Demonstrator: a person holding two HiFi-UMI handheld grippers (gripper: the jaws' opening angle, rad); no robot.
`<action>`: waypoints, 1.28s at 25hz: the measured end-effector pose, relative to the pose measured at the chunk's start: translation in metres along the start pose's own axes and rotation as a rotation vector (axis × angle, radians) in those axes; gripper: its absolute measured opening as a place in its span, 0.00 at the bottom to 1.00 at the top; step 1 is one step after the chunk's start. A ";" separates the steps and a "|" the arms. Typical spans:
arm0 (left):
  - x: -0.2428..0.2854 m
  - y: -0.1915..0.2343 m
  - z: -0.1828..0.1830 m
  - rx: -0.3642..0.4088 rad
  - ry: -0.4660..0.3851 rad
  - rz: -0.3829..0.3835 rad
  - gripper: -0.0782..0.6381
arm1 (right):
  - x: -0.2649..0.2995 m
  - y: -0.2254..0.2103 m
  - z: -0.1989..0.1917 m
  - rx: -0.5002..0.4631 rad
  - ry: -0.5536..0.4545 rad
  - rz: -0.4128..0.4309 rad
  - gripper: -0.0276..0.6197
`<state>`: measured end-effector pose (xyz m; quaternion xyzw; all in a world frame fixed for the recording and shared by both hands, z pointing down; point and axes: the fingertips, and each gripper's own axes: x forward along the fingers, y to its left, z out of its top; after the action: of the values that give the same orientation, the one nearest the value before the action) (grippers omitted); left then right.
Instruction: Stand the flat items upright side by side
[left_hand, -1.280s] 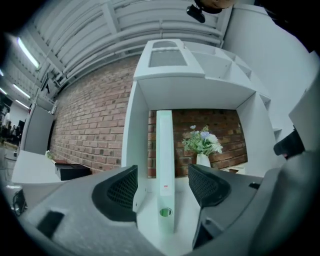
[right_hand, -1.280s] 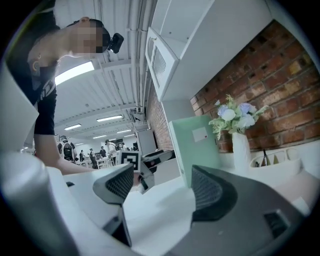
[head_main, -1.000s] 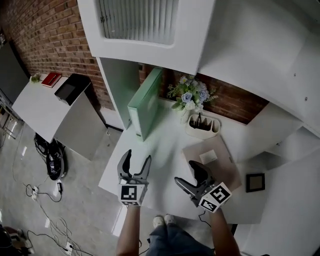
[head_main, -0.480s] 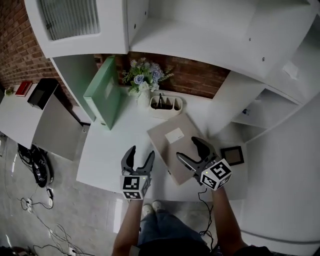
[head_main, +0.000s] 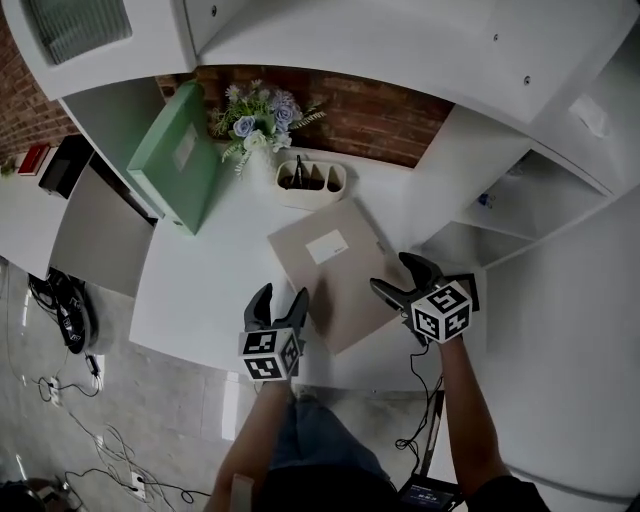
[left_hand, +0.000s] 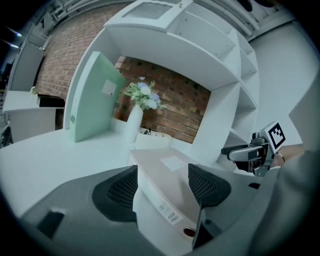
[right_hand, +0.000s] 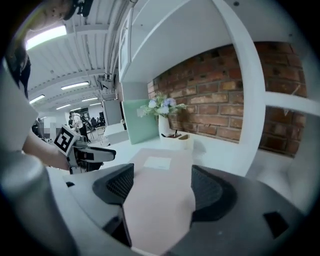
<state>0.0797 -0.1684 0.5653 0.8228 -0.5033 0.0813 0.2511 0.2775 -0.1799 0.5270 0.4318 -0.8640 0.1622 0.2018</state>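
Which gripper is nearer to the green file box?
Left. The left gripper is at the near-left edge of the beige box, the side toward the green file box; the right gripper is at the beige box's right corner.

The flat folder lies on the bench, right of centre and near the front edge, with one corner turned toward the back. Behind it, just apart, sits the pen tray. The flowers are at the tray's left, before the brick wall. Further left, the upright folder stands on the bench against the side panel. Cupboards hang over the bench's back, and shelves rise at its right end. The left claw is at the flat folder's near-left edge, the right claw at its right edge. A side table stands left of the bench, with cables on the floor beside it.
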 end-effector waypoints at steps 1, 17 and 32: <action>0.003 0.000 -0.003 -0.014 0.007 0.008 0.51 | 0.004 -0.004 -0.008 0.006 0.028 0.009 0.59; 0.043 -0.006 -0.048 -0.189 0.172 0.015 0.53 | 0.049 -0.039 -0.084 0.158 0.257 0.113 0.60; 0.057 -0.010 -0.058 -0.272 0.267 -0.033 0.56 | 0.057 -0.033 -0.094 0.287 0.274 0.197 0.62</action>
<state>0.1228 -0.1805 0.6342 0.7713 -0.4585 0.1167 0.4257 0.2932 -0.1952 0.6394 0.3436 -0.8347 0.3594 0.2368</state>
